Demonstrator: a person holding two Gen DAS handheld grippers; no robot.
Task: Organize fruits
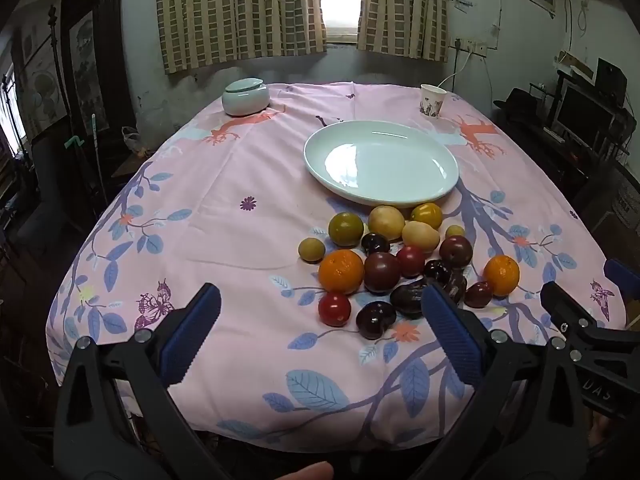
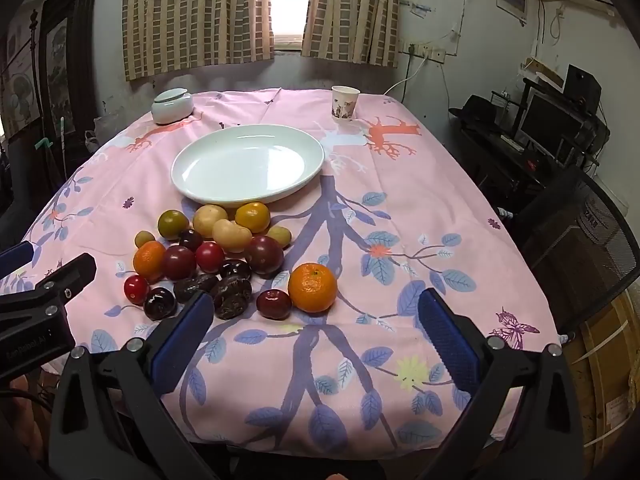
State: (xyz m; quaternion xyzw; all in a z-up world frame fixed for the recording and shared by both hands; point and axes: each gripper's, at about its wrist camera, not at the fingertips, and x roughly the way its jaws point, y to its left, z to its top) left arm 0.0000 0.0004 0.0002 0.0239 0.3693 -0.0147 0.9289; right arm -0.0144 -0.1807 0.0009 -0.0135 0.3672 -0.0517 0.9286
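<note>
A pile of several fruits [image 1: 396, 256] lies on the pink floral tablecloth in front of an empty white oval plate [image 1: 380, 162]: oranges, red and dark plums, yellow and green ones. The same pile [image 2: 212, 256] and plate [image 2: 248, 164] show in the right wrist view. One orange [image 2: 312, 287] sits apart at the pile's right, also seen in the left wrist view [image 1: 501, 275]. My left gripper [image 1: 320, 306] is open and empty, near the table's front edge, left of the pile. My right gripper [image 2: 314, 312] is open and empty, just short of the lone orange.
A pale lidded jar [image 1: 245, 96] stands at the far left of the table and a paper cup [image 1: 432, 100] at the far right. A desk with a monitor [image 2: 548, 124] and a mesh chair [image 2: 588, 232] stand to the right. Curtains hang behind.
</note>
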